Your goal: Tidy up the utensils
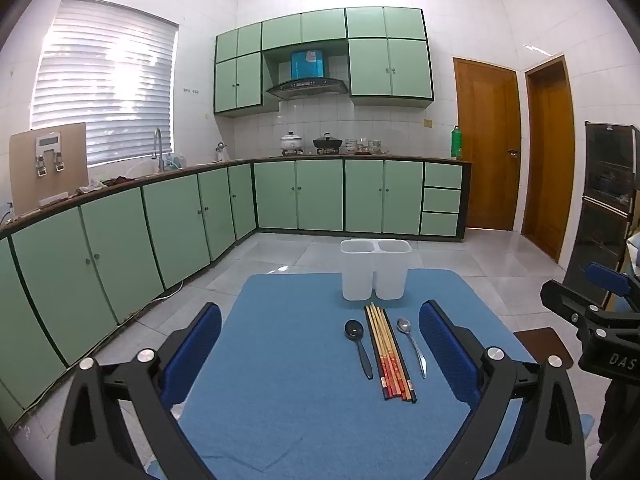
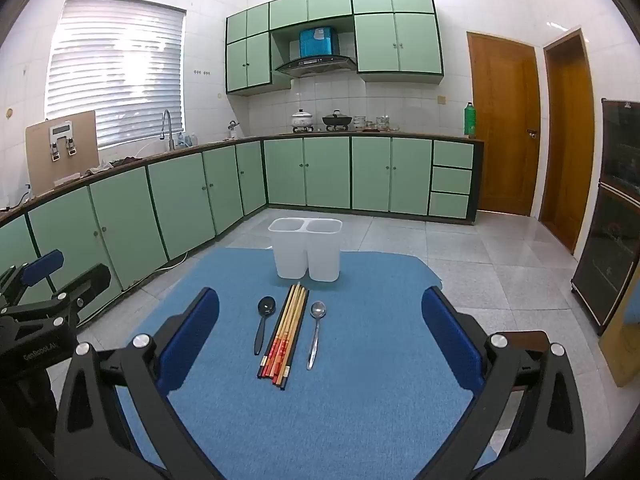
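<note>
A white two-compartment utensil holder (image 1: 375, 270) (image 2: 307, 254) stands upright at the far side of a blue mat (image 1: 288, 380) (image 2: 360, 380). In front of it lie a black spoon (image 1: 359, 346) (image 2: 263, 322), a bundle of several chopsticks (image 1: 388, 352) (image 2: 286, 336) and a silver spoon (image 1: 412, 344) (image 2: 315, 330), side by side. My left gripper (image 1: 320, 344) is open and empty, held above the mat's near side. My right gripper (image 2: 320, 328) is open and empty, also above the near side. Each gripper shows at the edge of the other's view.
The mat covers a small table on a tiled kitchen floor. Green cabinets (image 1: 168, 220) run along the left and far walls. Wooden doors (image 1: 488, 144) stand at the right, with a dark cabinet (image 2: 616, 216) beside them.
</note>
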Demonstrator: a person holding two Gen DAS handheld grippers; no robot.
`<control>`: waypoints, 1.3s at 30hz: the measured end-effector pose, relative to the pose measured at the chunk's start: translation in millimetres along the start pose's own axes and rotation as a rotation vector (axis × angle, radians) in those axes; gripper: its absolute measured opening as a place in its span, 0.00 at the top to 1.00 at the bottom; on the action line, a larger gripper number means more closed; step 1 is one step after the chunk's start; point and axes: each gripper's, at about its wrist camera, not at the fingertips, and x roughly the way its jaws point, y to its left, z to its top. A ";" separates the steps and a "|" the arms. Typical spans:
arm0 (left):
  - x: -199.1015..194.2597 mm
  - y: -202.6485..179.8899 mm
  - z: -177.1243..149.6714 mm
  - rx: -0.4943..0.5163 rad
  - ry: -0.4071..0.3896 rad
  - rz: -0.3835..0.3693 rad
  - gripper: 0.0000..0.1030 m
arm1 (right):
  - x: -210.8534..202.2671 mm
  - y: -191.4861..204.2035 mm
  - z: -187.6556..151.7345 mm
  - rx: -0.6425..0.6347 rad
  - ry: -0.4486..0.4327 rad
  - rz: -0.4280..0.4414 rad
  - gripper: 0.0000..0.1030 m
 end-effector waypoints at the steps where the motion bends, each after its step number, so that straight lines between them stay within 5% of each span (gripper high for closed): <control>1: -0.2 0.2 0.2 0.000 0.000 0.000 0.06 | 0.1 0.0 -0.1 0.000 0.000 0.000 0.05; 39: -2.1 2.0 -0.9 -0.002 -0.001 0.005 0.06 | -1.4 -5.7 0.5 0.003 -0.002 0.001 0.05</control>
